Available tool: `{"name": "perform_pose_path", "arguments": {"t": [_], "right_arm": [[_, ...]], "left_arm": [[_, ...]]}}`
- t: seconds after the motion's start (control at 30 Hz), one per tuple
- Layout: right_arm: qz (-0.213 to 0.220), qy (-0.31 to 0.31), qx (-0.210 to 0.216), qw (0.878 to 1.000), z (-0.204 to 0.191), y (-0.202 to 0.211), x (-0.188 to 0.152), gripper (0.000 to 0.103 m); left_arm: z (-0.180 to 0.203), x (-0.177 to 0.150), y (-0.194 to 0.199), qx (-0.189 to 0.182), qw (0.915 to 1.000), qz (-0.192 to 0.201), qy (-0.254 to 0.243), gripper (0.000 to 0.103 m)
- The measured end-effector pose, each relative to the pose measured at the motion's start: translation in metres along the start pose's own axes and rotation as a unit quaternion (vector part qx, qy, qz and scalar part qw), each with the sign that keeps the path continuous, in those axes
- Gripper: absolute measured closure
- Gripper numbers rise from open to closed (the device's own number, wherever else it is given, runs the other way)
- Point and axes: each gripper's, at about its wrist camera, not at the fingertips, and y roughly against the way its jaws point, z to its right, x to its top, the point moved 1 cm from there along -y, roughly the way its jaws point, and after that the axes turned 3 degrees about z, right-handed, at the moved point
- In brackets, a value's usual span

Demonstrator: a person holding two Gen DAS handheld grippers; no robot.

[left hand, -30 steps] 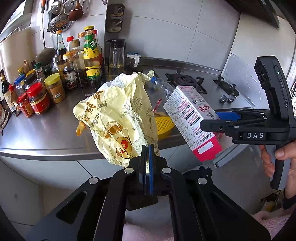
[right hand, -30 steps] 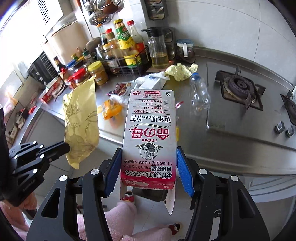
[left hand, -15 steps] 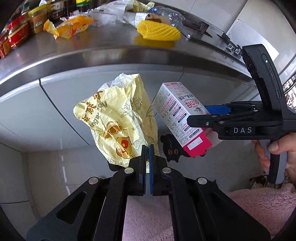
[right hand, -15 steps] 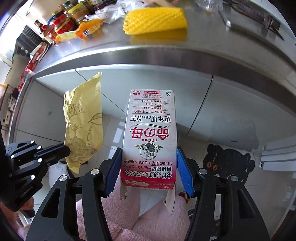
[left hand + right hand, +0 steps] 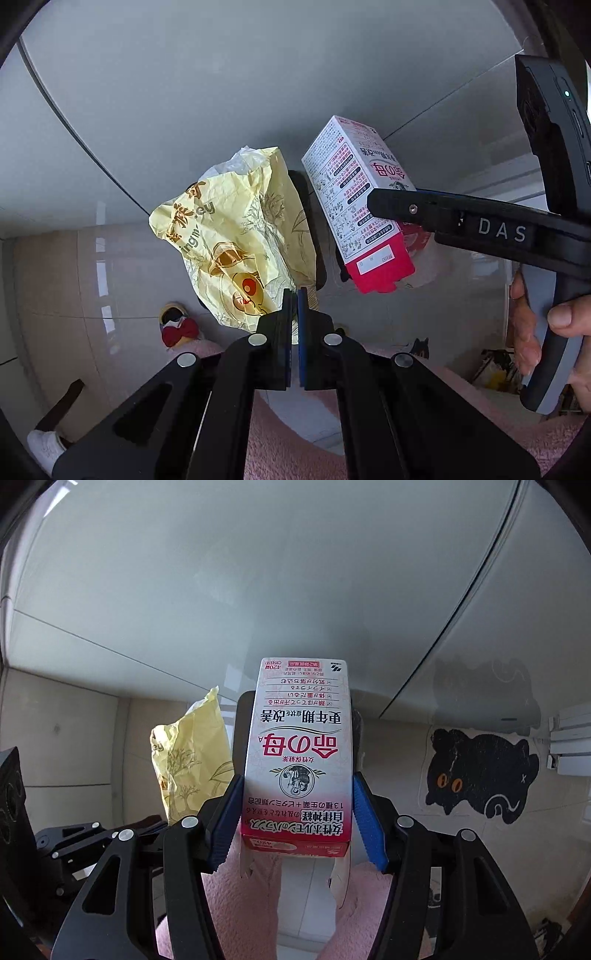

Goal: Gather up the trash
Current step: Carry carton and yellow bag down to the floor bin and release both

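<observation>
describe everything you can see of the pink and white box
The box is a tall, narrow carton that looks like thin card, white with pink and black Japanese print and a solid pink base end. It is clamped near that end between the blue pads of the right claw, its far end pointing away from the camera. Torn flaps hang open at the pink end. It hangs in the air above a tiled floor, close beside the yellow bag, apparently apart from it.

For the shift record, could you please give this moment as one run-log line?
left gripper: shut on yellow bag | right gripper: shut on pink-and-white carton | both above floor, cabinet fronts behind
</observation>
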Motion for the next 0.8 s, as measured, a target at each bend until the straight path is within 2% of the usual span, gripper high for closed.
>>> {"name": "perform_pose_path", "arguments": {"t": [0.2,0.43,0.6,0.8], "right_arm": [[-0.003,-0.044,0.015,0.999,0.004,-0.025,0.007,0.044],[-0.013,-0.065,0.027,0.997,0.001,-0.041,0.017,0.041],[-0.008,-0.076,0.024,0.997,0.008,-0.038,0.022,0.032],[0.004,-0.078,0.025,0.997,0.004,-0.011,0.029,0.031]], "left_arm": [[-0.009,-0.002,-0.022,-0.011,0.9999,-0.01,-0.003,0.102],[-0.013,0.009,-0.026,-0.027,0.9995,-0.015,-0.001,0.1],[-0.009,0.016,-0.015,-0.019,0.9997,-0.013,-0.003,0.084],[0.0,0.018,0.007,-0.011,0.9999,-0.006,-0.002,0.077]]}}
